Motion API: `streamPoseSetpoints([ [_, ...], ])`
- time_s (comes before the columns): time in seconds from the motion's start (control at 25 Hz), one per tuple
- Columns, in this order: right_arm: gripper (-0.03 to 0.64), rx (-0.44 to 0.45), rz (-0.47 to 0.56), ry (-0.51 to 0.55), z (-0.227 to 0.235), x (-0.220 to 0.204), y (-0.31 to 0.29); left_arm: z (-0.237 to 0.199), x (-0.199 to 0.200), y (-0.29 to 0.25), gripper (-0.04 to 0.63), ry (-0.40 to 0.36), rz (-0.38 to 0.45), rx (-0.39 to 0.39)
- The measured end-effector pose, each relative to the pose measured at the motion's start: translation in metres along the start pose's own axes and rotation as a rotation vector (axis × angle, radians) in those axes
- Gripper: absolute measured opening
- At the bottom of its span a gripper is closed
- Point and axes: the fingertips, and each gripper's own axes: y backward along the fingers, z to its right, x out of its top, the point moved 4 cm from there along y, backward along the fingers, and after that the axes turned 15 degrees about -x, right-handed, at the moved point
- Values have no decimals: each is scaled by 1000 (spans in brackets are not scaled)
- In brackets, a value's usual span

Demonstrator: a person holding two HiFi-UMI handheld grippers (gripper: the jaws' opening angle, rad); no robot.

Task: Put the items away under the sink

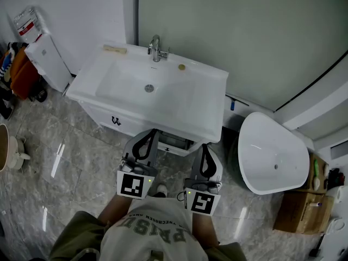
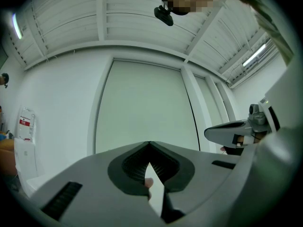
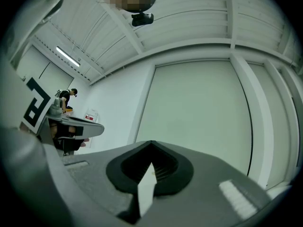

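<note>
A white sink vanity [image 1: 201, 118] stands against the wall, with a chrome faucet [image 1: 156, 49] at its back. On the rim lie a small wooden item [image 1: 115, 49] at the back left and a small round tan item [image 1: 181, 67] to the right of the faucet. My left gripper [image 1: 147, 136] and right gripper [image 1: 205, 148] are side by side in front of the cabinet, below the basin's front edge. Both are shut with nothing in them. In the left gripper view the left gripper [image 2: 149, 143] faces the pale wall with its jaws meeting. The right gripper [image 3: 151, 143] looks the same in its own view.
A white oval basin [image 1: 272, 156] stands on the floor at the right, with a cardboard box [image 1: 302, 213] beyond it. At the left are a white appliance [image 1: 46, 58], an orange bag [image 1: 22, 72] and a pale bucket [image 1: 8, 151]. The floor is grey marble tile.
</note>
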Motion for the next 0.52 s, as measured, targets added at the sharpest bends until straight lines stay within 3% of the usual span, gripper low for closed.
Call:
streamPoseSetpoints([
  [0.52,-2,-4,4,17,8,0,-1,4,-2,-3,9,-9,-8,-10],
])
